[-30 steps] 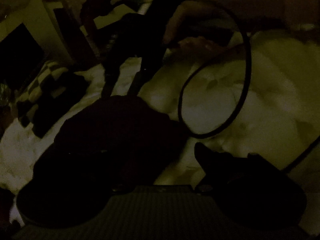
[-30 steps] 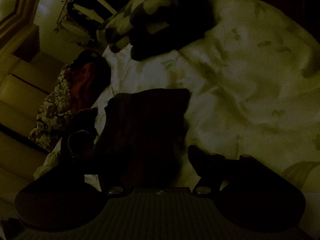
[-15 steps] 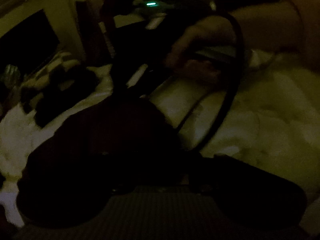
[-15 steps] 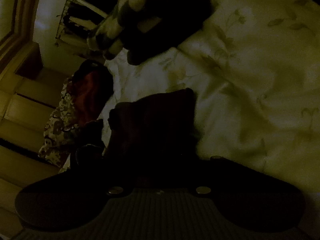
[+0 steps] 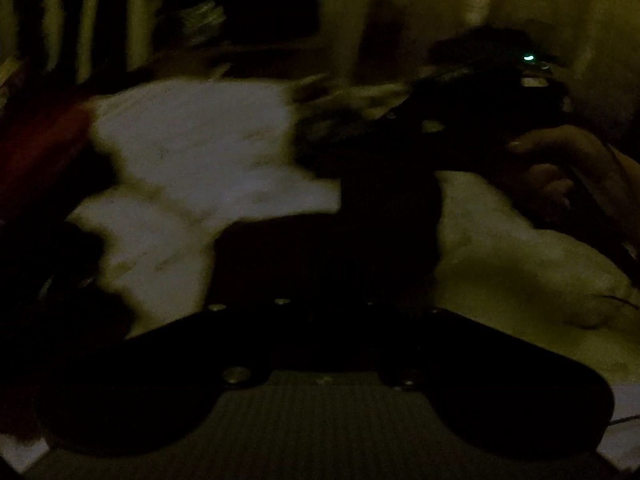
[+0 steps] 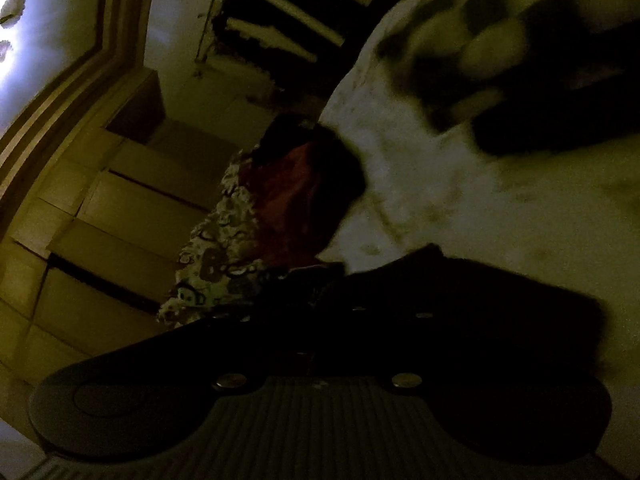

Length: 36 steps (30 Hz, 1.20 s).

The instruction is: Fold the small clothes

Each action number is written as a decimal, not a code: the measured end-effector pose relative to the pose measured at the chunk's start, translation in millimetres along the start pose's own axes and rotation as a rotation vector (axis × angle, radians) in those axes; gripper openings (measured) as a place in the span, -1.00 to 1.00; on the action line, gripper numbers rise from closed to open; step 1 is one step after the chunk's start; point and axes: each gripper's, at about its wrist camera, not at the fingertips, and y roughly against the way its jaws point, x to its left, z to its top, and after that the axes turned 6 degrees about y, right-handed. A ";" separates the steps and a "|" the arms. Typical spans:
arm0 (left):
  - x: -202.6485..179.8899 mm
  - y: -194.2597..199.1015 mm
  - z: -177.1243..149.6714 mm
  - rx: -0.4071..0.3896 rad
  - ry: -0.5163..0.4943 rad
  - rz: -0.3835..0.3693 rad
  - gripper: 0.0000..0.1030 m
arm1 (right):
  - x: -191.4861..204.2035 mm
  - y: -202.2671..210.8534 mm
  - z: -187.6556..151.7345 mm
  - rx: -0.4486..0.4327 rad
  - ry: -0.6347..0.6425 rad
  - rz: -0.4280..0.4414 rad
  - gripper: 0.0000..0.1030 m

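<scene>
Dim light over a pale bedspread (image 5: 192, 152) as a person folds a dark garment (image 5: 360, 232), which hangs clear of the bed between two hand-held tools. The left gripper (image 5: 320, 308) has its jaws closing, with one end of the cloth between them. The garment runs up and to the right from there. The right gripper (image 6: 320, 312) is closing its jaws on the other end, and in its own view the cloth spreads rightward from the fingers. Both pairs of fingers are nearly lost in shadow, though the fabric appears pinched at each. The left view also shows the hand (image 5: 568, 160) gripping the right tool, on which a small green light (image 5: 529, 57) glows. At the bed's edge lie a red garment (image 6: 296, 200) and a patterned cloth (image 6: 216, 264), heaped together. A checkered blanket (image 6: 500, 40) sits farther up the bedspread. Beyond the bed stand open shelving (image 6: 280, 20) (its compartments too dark to show their contents) and a wooden drawer unit (image 6: 120, 208) with its fronts shut. The patterned cloth carries printed shapes, but any lettering is too blurred to read.
</scene>
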 end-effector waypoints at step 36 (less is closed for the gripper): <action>41.4 -93.9 -13.6 0.140 0.069 -0.018 -0.96 | -21.0 -76.7 -6.5 0.081 0.229 -0.165 0.90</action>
